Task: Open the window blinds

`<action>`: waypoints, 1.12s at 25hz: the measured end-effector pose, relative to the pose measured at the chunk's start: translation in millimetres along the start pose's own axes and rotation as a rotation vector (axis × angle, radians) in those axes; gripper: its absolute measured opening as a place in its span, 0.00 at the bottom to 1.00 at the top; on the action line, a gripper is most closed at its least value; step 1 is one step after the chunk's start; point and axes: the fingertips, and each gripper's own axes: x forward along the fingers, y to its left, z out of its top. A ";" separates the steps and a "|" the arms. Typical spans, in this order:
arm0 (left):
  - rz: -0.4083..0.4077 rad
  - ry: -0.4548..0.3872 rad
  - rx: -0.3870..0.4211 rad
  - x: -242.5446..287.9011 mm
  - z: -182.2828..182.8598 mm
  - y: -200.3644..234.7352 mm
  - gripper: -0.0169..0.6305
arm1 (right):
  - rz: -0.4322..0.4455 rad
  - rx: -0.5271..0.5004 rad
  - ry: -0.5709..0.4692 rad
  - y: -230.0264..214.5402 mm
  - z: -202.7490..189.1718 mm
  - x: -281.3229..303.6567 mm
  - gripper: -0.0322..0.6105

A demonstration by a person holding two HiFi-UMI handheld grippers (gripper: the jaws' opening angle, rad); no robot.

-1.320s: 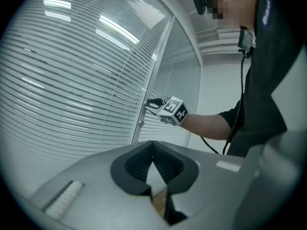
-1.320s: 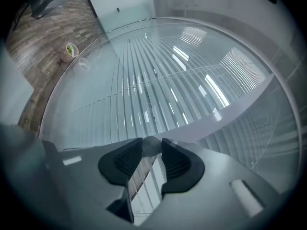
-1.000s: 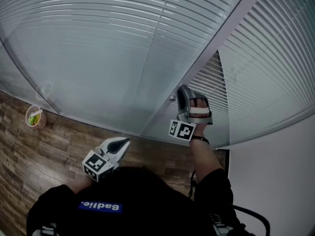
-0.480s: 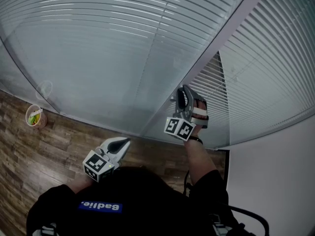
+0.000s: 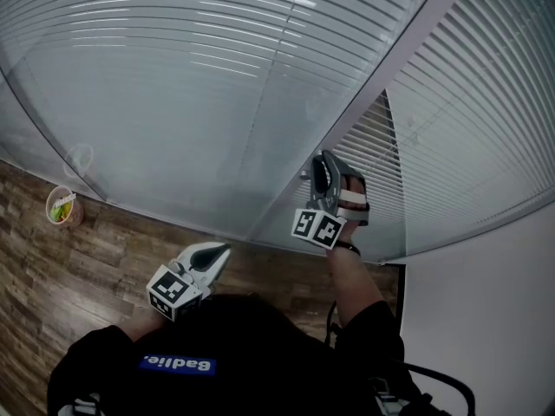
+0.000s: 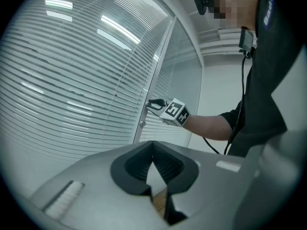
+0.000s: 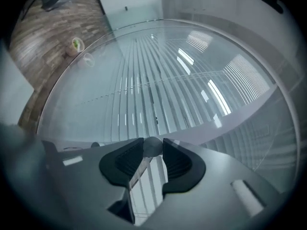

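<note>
Closed white slat blinds hang behind glass, split by a pale frame post. My right gripper reaches level to that post, and in the right gripper view a small round grey knob sits between its dark pads. Its jaws have just been closing, and both pads now touch the knob. The left gripper view shows this gripper from the side, against the post. My left gripper is held low near my body, jaws together with nothing between them.
A wooden floor runs below the glass, with a small cup standing on it at the left. A white wall closes the right side. More slats fill the panel right of the post.
The right gripper has rolled on the knob, and its marker cube has shifted a little left. The left gripper has kept still. The slats look the same.
</note>
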 end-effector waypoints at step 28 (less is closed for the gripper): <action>0.011 -0.003 -0.005 -4.8 3.1 -1.1 0.03 | 0.039 0.026 0.012 -7.0 4.1 -5.2 0.34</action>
